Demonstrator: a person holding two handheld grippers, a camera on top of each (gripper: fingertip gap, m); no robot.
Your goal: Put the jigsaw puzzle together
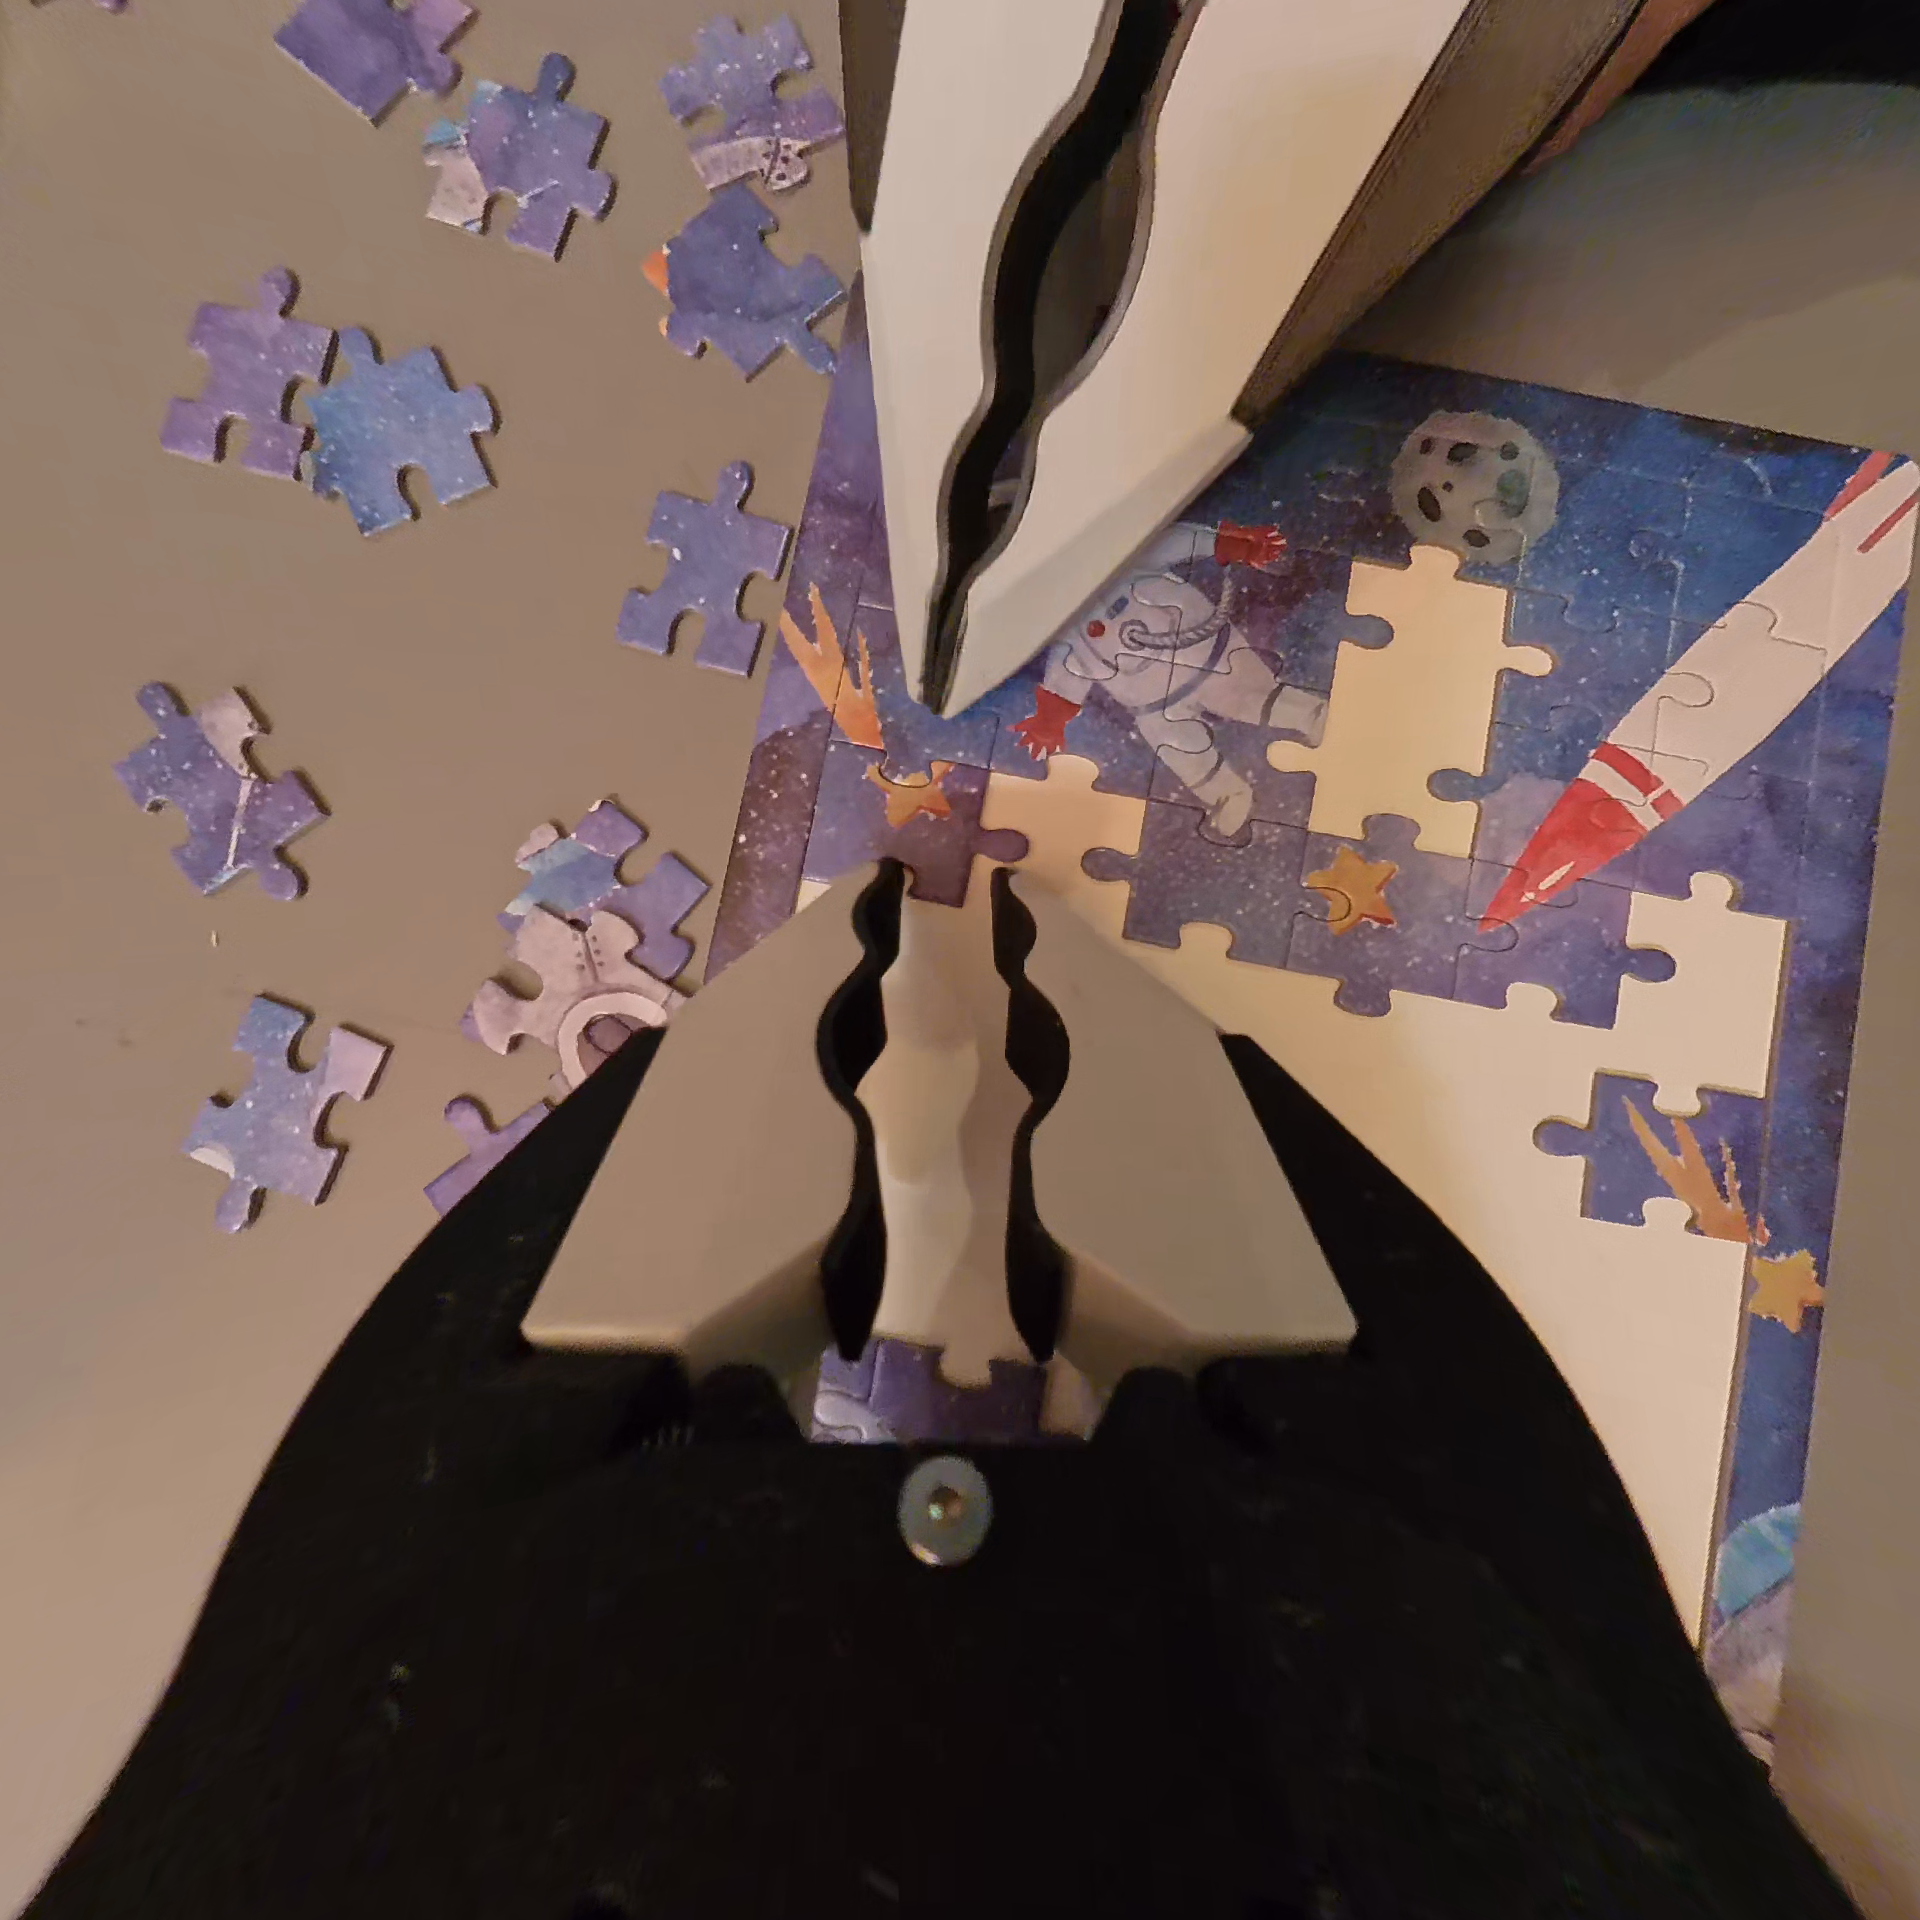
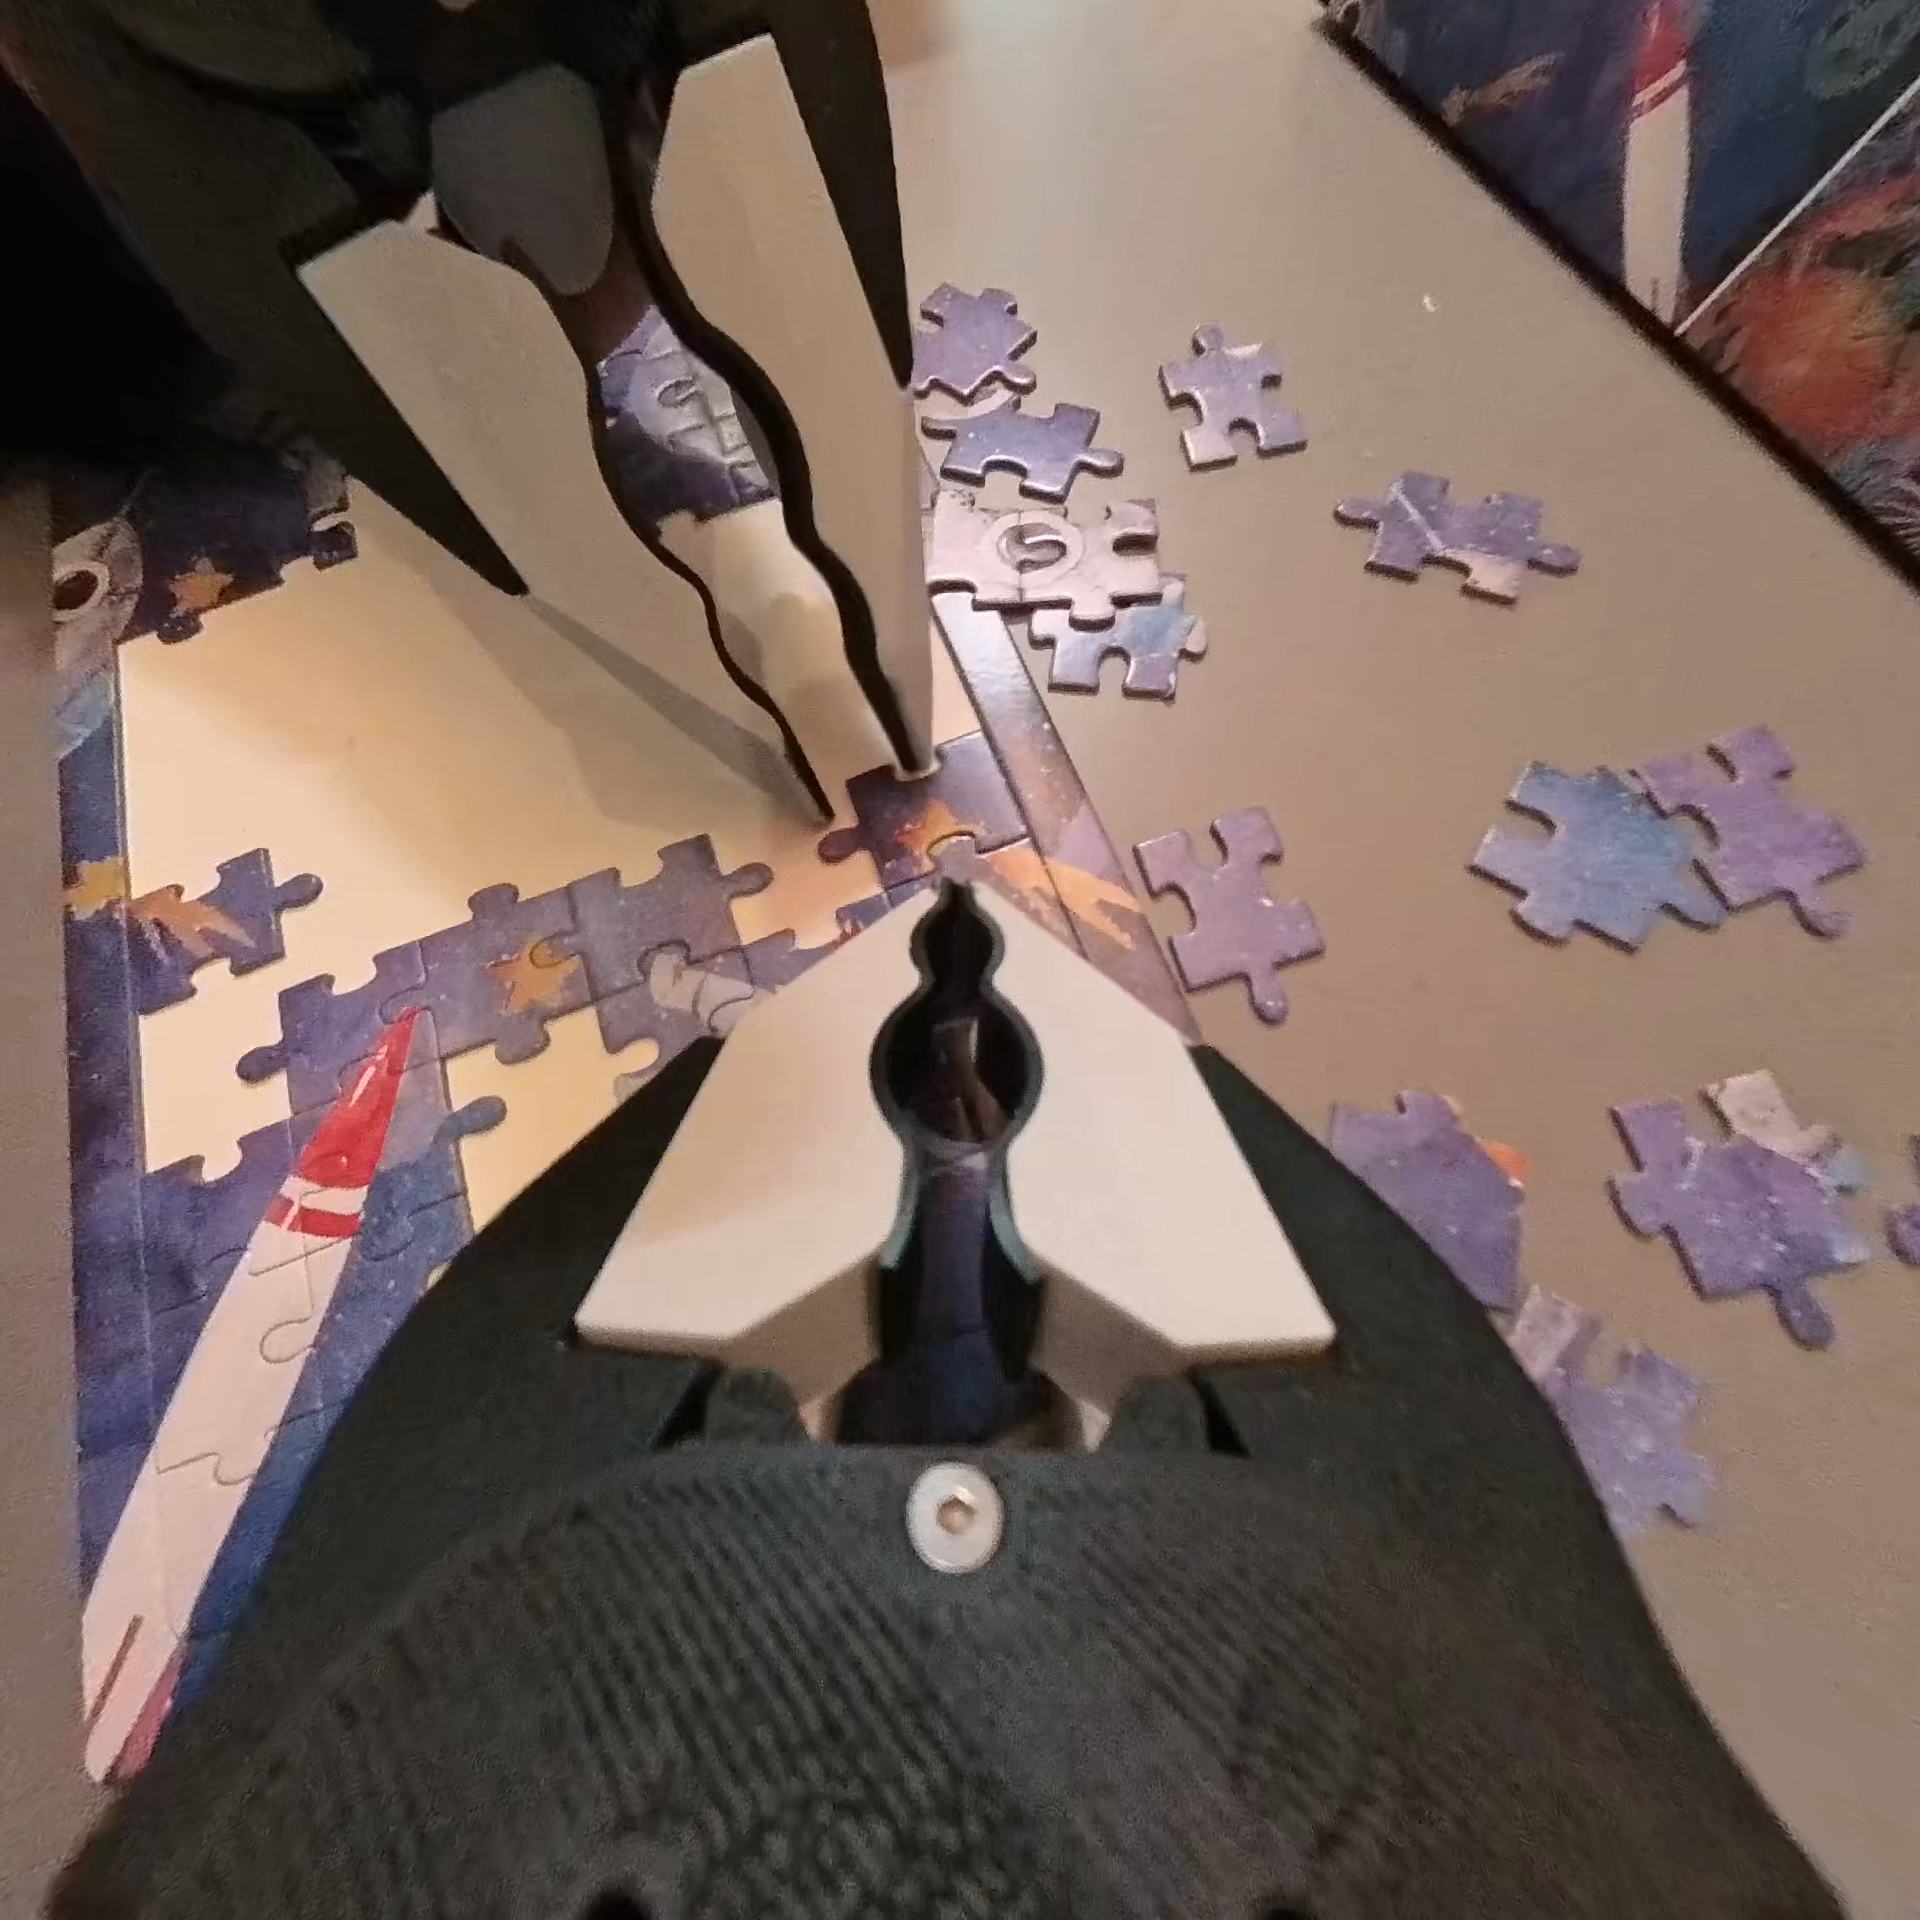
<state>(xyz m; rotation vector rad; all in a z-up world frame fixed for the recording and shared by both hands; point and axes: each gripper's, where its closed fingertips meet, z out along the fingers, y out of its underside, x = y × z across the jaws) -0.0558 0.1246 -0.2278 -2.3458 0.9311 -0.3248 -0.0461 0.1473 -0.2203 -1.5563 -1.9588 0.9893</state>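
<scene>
A cream puzzle tray (image 1: 1247, 1195) with a blue space picture is partly filled. A purple piece with an orange star (image 1: 914, 810) lies flat in it by the left frame. My left gripper (image 1: 945, 878) is open, its fingertips either side of that piece's near tab, not pressing it. My right gripper (image 2: 951, 888) is shut with nothing between its tips, which rest on the placed pieces just beyond the star piece (image 2: 904, 821). It shows from above in the left wrist view (image 1: 935, 707). The left gripper also shows in the right wrist view (image 2: 868, 792).
Several loose purple and blue pieces (image 1: 395, 436) lie scattered on the grey table left of the tray, also in the right wrist view (image 2: 1226, 914). A colourful puzzle box (image 2: 1714, 208) stands at the far right. The tray has bare cream gaps (image 1: 1423, 675). My two grippers' fingertips are within a few centimetres of each other.
</scene>
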